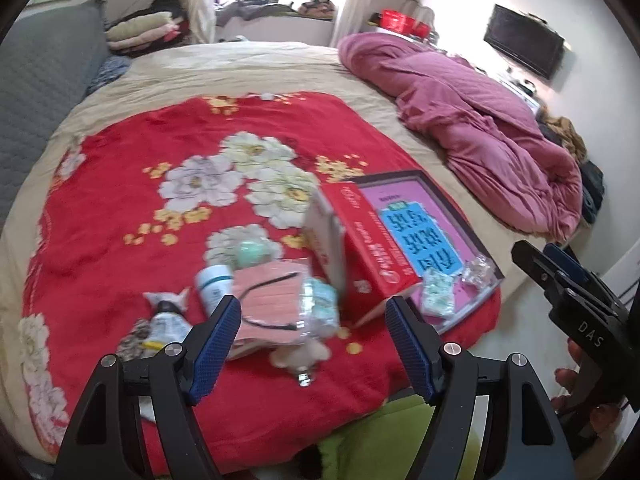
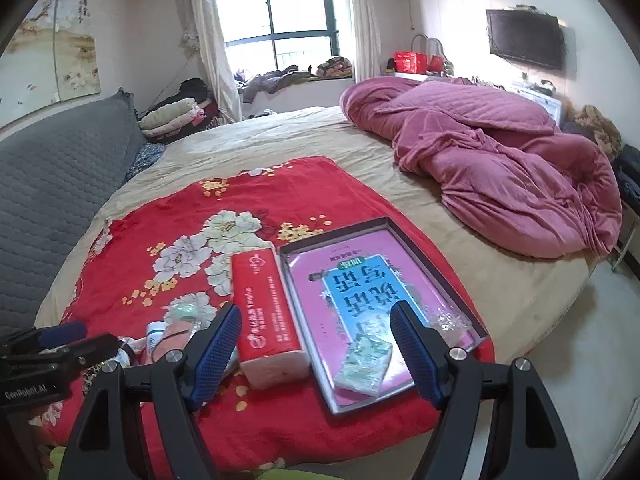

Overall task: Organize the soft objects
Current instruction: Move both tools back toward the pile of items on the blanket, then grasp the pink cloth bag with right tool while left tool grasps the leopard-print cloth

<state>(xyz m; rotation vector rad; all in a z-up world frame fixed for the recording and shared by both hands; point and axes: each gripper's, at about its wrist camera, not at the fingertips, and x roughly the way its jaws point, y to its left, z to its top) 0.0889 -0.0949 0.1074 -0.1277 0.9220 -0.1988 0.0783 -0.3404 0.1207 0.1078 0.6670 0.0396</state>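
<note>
The left gripper (image 1: pixel 312 316) is hovering over the near edge of the bed (image 2: pixel 280 128), its jaws standing released with nothing between them. The right gripper (image 2: pixel 316 324) is hovering just to its right, jaws likewise spread and gripping nothing.

Below the left gripper, a heap of soft things is lying on the red blanket (image 1: pixel 120 184): a pink pack (image 1: pixel 268 296) with a black cord, a clear packet (image 1: pixel 320 308) touching it, a white bottle (image 1: pixel 214 286), a tube (image 1: pixel 168 316) and a green ball (image 1: pixel 250 252) just beyond. A red tissue pack (image 2: pixel 264 308) is sitting between the heap and a tray (image 2: pixel 304 240), right beside the tray's left rim. Inside the tray, a green-and-white packet (image 2: pixel 364 368) is resting at the near end, and a crinkled clear wrapper (image 2: pixel 448 322) is lying near the right rim.

Further off, a pink quilt (image 2: pixel 500 176) is lying bunched along the bed's right side. A grey headboard (image 2: pixel 60 188) is standing at the left, and a window (image 2: pixel 276 8) is showing at the back.
</note>
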